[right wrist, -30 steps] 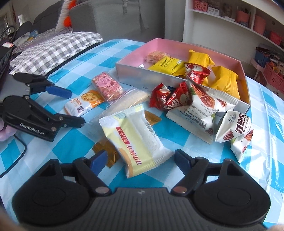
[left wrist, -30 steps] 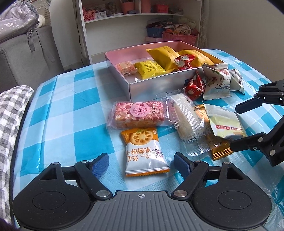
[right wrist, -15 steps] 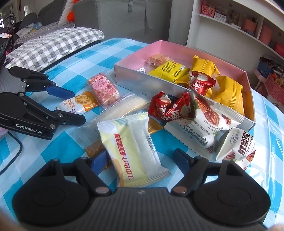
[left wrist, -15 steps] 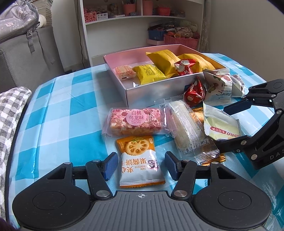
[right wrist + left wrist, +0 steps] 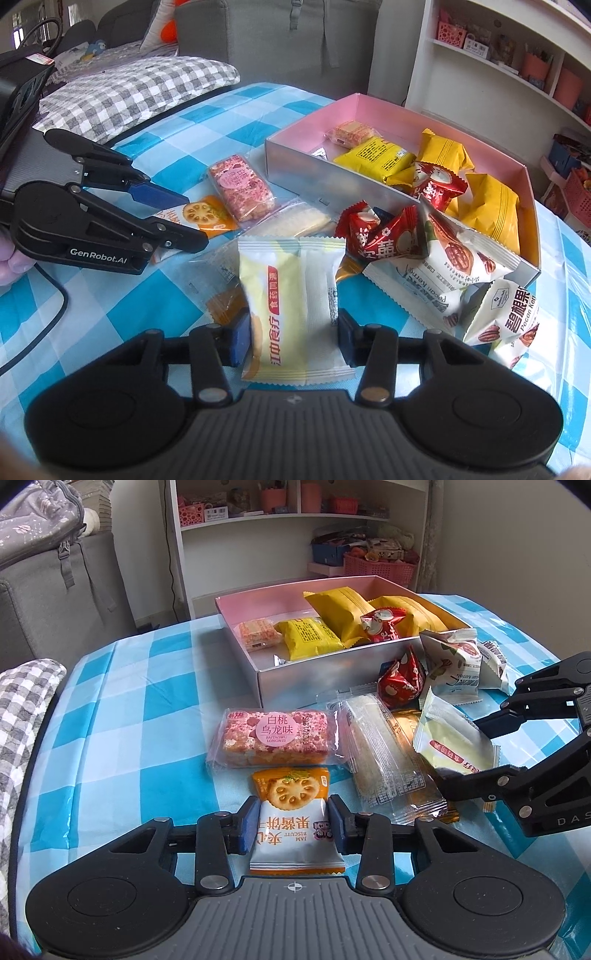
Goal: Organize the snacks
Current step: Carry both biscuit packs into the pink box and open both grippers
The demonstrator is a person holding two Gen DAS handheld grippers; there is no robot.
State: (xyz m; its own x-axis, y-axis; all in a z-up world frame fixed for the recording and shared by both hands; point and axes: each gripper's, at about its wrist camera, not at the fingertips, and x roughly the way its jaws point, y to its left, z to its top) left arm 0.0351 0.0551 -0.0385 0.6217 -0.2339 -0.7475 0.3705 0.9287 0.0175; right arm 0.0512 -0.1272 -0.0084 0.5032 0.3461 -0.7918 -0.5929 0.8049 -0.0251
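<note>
My left gripper [image 5: 292, 825] is shut on the orange-and-white jam biscuit packet [image 5: 295, 823], which lies on the blue checked tablecloth; it also shows in the right wrist view [image 5: 201, 216]. My right gripper [image 5: 290, 338] is shut on a yellow-and-white cracker packet [image 5: 291, 306], its top edge lifted; it also shows in the left wrist view [image 5: 452, 746]. The pink-lined silver box [image 5: 325, 675] behind holds yellow packets [image 5: 341, 609], a red candy [image 5: 382, 624] and a pink bar [image 5: 256, 633].
On the cloth lie a pink rice bar [image 5: 275, 736], a clear-wrapped white bar [image 5: 384, 753], red candies [image 5: 380, 232] and pecan packets [image 5: 454, 258]. A checked cushion [image 5: 136, 92] and grey sofa are left, shelves [image 5: 295, 517] behind.
Both grippers moved forward and closed: the left onto the jam biscuit packet, the right onto the yellow-and-white packet, whose far end has lifted.
</note>
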